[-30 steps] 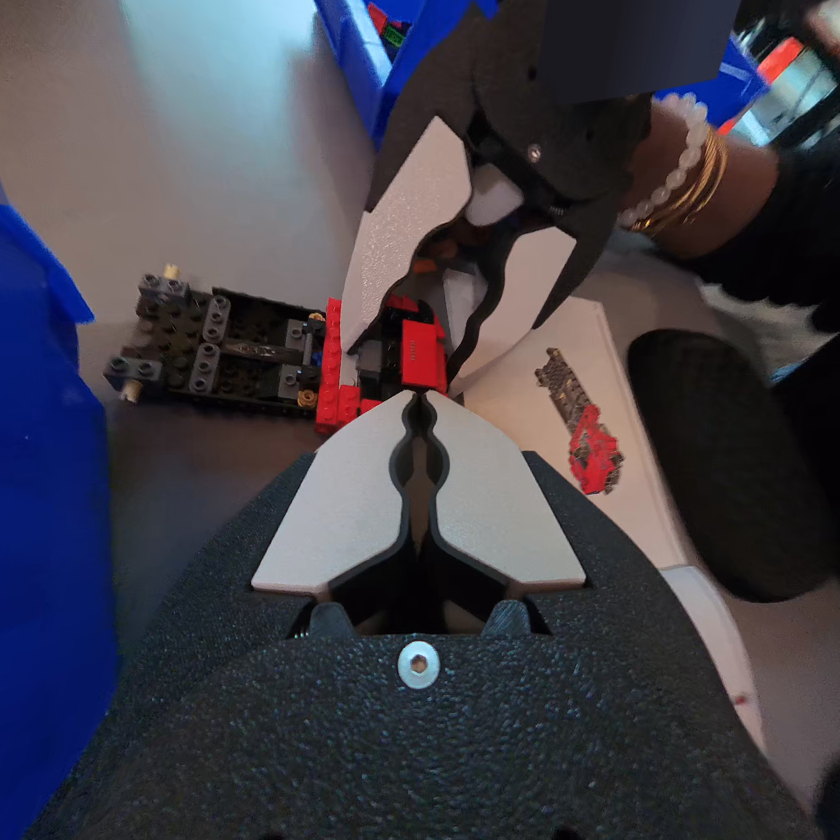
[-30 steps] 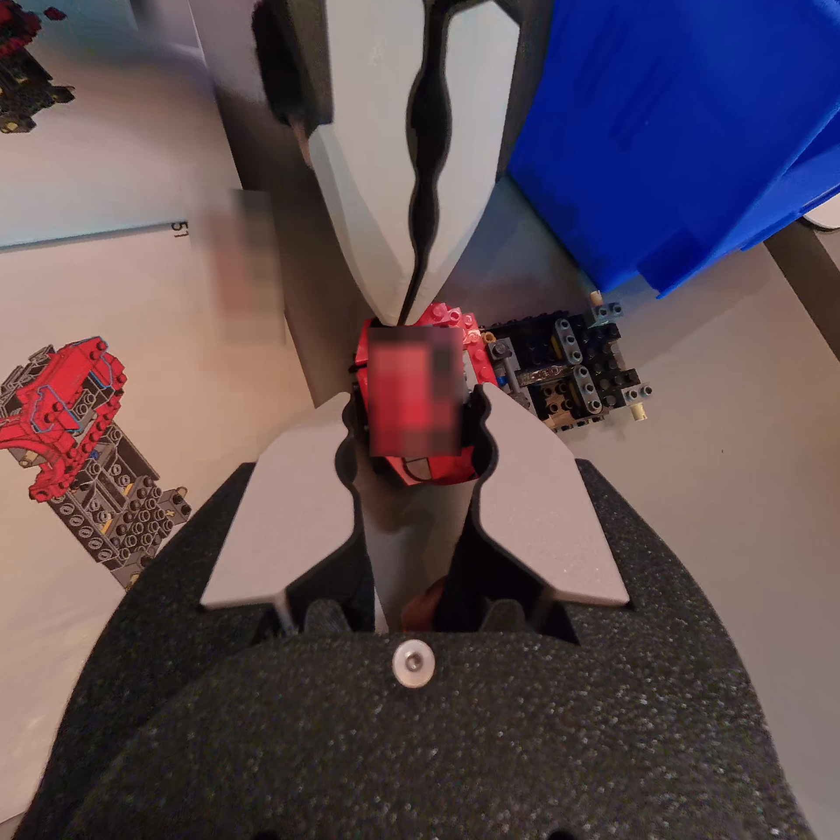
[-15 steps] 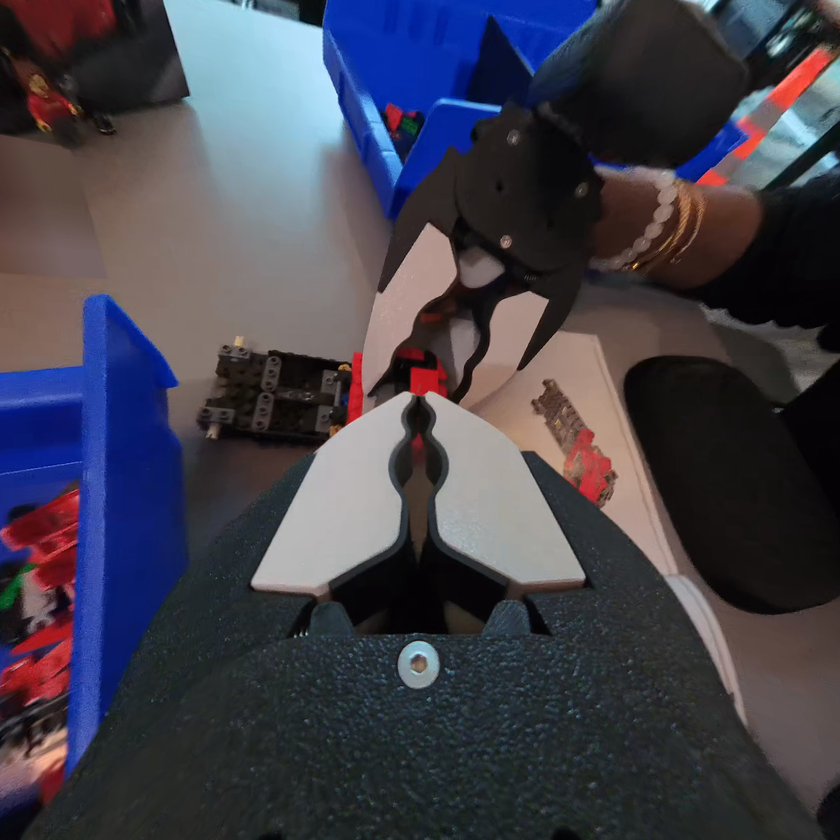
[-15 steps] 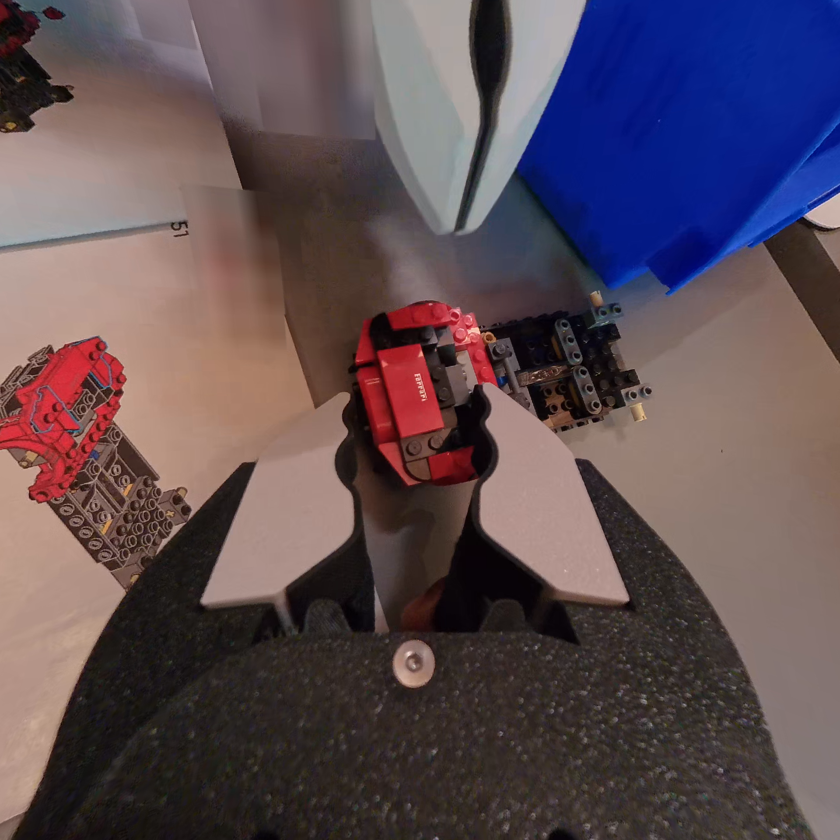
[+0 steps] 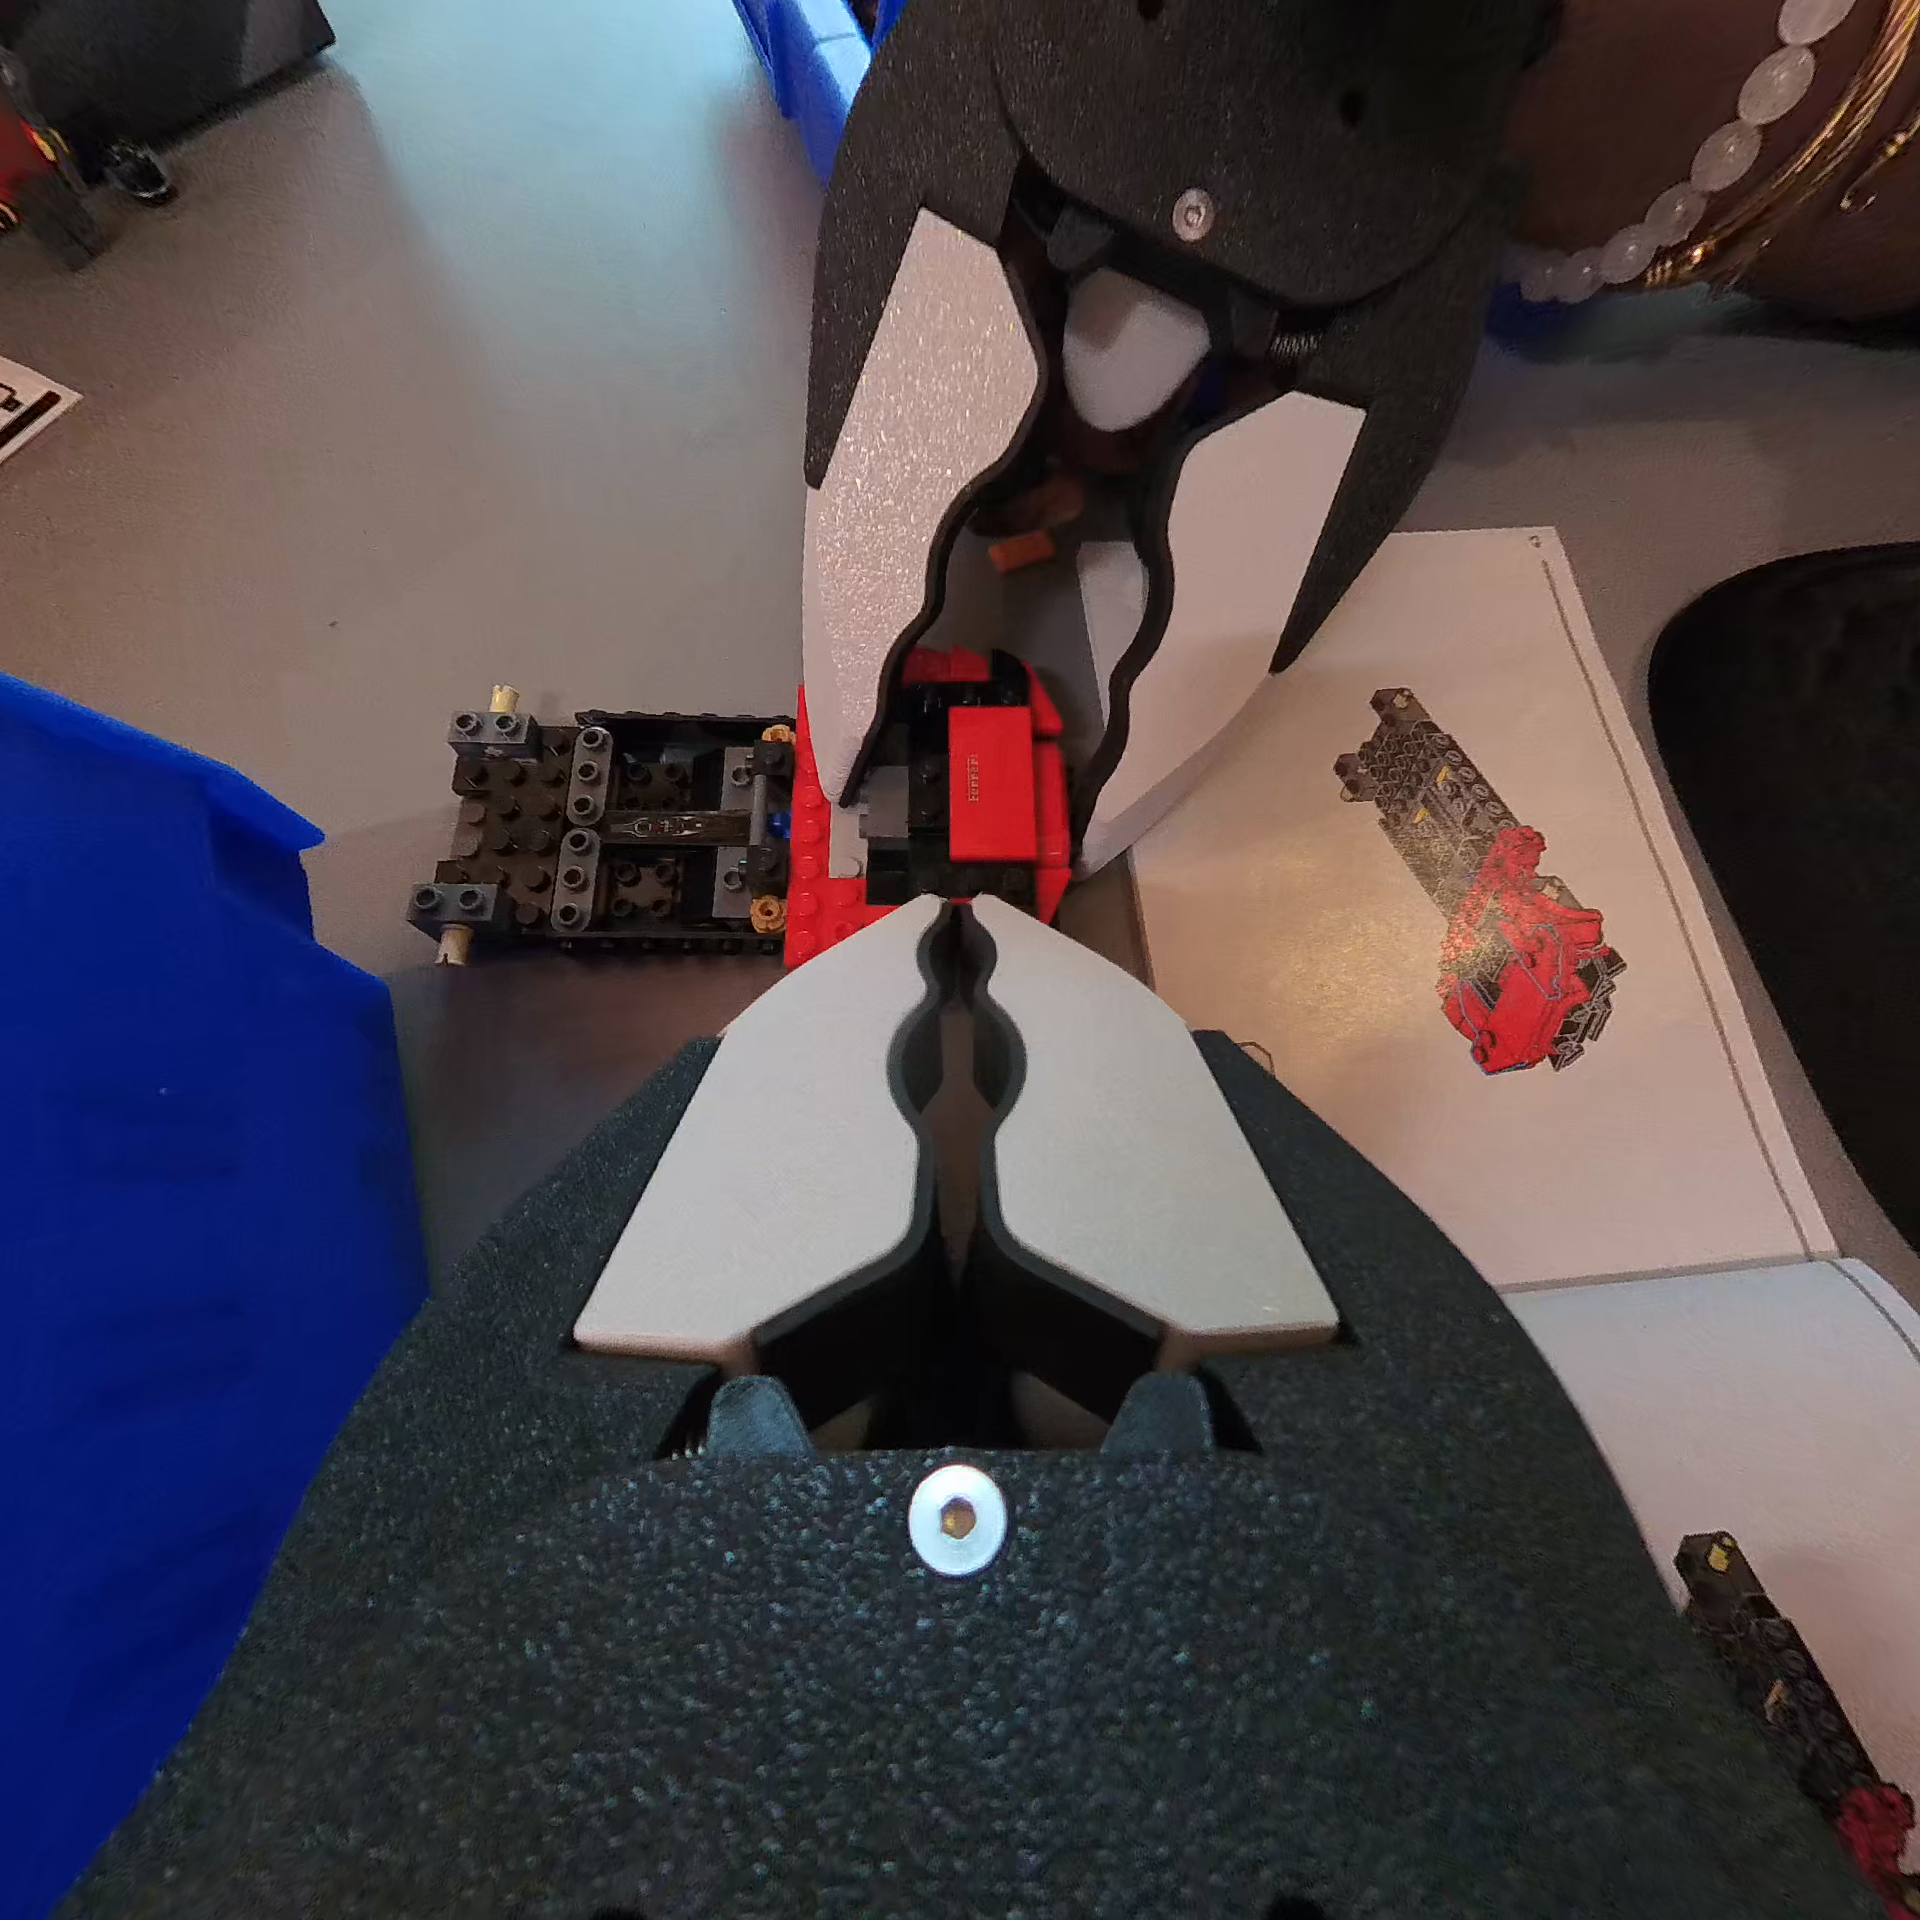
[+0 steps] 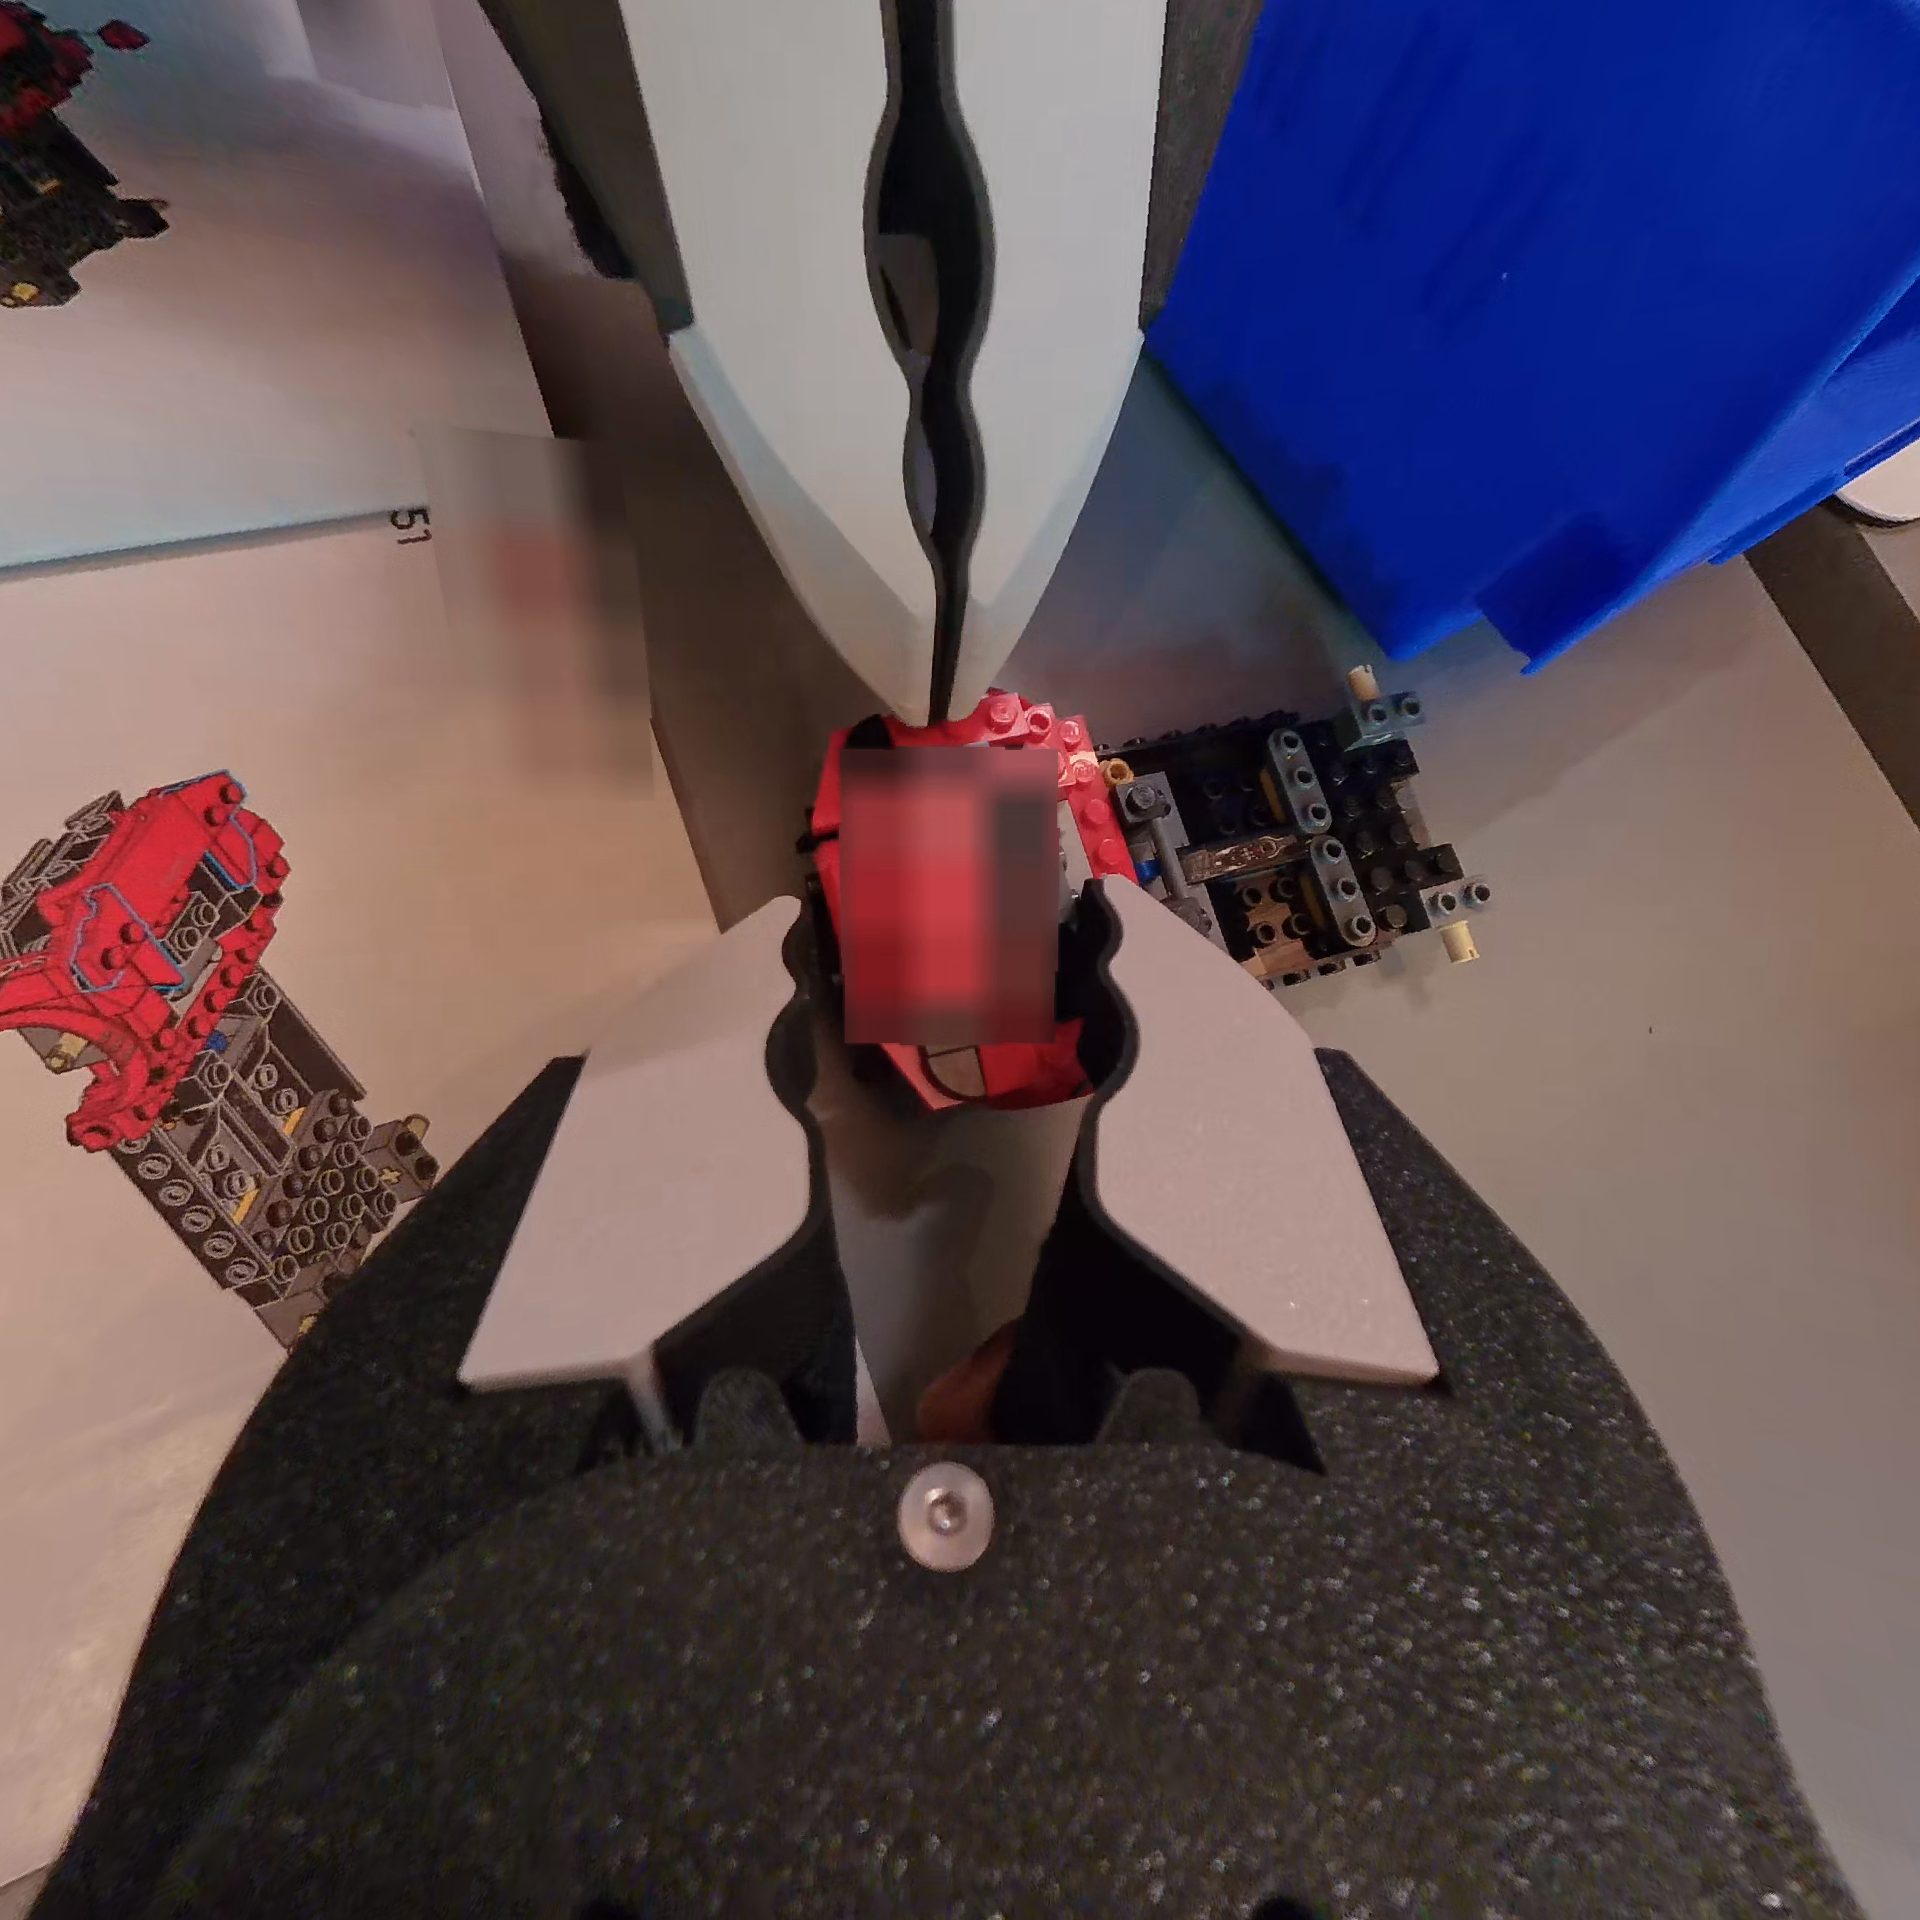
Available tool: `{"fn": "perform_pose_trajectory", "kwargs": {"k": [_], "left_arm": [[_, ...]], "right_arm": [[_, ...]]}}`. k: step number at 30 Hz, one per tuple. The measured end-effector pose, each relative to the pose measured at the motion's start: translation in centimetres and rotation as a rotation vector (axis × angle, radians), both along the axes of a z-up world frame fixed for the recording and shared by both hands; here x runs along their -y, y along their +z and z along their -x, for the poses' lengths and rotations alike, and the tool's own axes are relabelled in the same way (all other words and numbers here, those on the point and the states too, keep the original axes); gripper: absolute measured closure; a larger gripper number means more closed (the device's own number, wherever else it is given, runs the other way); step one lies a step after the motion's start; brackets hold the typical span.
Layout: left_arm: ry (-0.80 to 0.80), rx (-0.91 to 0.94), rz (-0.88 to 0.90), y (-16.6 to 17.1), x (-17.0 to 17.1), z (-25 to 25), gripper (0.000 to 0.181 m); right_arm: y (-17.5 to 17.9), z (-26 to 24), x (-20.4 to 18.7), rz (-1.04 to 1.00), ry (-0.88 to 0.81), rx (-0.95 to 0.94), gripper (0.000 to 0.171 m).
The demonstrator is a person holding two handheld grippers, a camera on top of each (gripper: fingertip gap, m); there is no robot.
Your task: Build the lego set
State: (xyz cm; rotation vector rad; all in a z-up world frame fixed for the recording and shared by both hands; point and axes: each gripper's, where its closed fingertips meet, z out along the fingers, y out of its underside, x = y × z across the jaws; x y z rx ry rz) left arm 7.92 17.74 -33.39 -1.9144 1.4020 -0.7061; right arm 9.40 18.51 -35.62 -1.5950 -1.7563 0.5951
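The lego car lies on the grey table: a black studded chassis (image 5: 613, 831) (image 6: 1299, 842) with a red front section (image 5: 992, 790) (image 6: 997, 1070). My right gripper (image 6: 945, 914) straddles the red front, one finger pressed against each side of it. In the left wrist view it (image 5: 961, 828) comes down from the top. My left gripper (image 5: 958, 906) is shut and empty, its tips touching the near edge of the red front. In the right wrist view the left gripper (image 6: 940, 696) comes down from the top onto the red front's far edge.
An open instruction booklet (image 5: 1403, 1039) (image 6: 260, 831) lies beside the car. A blue bin (image 5: 156, 1143) (image 6: 1507, 312) stands close to the chassis end. A second blue bin (image 5: 800, 83) is farther back. A black rounded object (image 5: 1818, 831) lies past the booklet. The grippers are tip to tip, or close to it. The black rounded object (image 5: 1818, 831) is about 15 cm from my right fingertips.
My left gripper lifted away from the car half a second ago and has come back down to the red front, still shut. The right gripper and the car have not moved.
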Motion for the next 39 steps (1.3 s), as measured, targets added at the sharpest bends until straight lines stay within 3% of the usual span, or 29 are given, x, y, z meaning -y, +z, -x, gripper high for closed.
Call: {"fn": "perform_pose_trajectory", "kwargs": {"k": [7,17,22,29,35,39], "left_arm": [[-0.016,-0.057,-0.072,-0.1,0.0,0.0,0.181],[0.011,-0.046,-0.045,0.1,-0.1,0.1,0.181],[0.078,0.096,-0.054,3.3,-0.9,1.0,0.181],[0.021,-0.027,-0.096,-0.2,-0.1,0.6,0.181],[0.022,0.045,-0.162,1.6,-0.6,0.1,0.181],[-0.019,0.025,-0.157,0.8,-0.1,-0.3,0.181]], "right_arm": [[0.0,0.0,0.0,-0.002,-0.001,0.0,0.124],[0.0,0.0,0.0,0.001,-0.002,-0.009,0.124],[0.0,0.0,0.0,-0.002,-0.001,-0.013,0.124],[0.0,0.0,0.0,-0.006,-0.004,-0.017,0.124],[0.0,0.0,0.0,-0.007,-0.004,-0.016,0.124],[0.0,0.0,0.0,-0.007,-0.004,-0.017,0.123]]}}
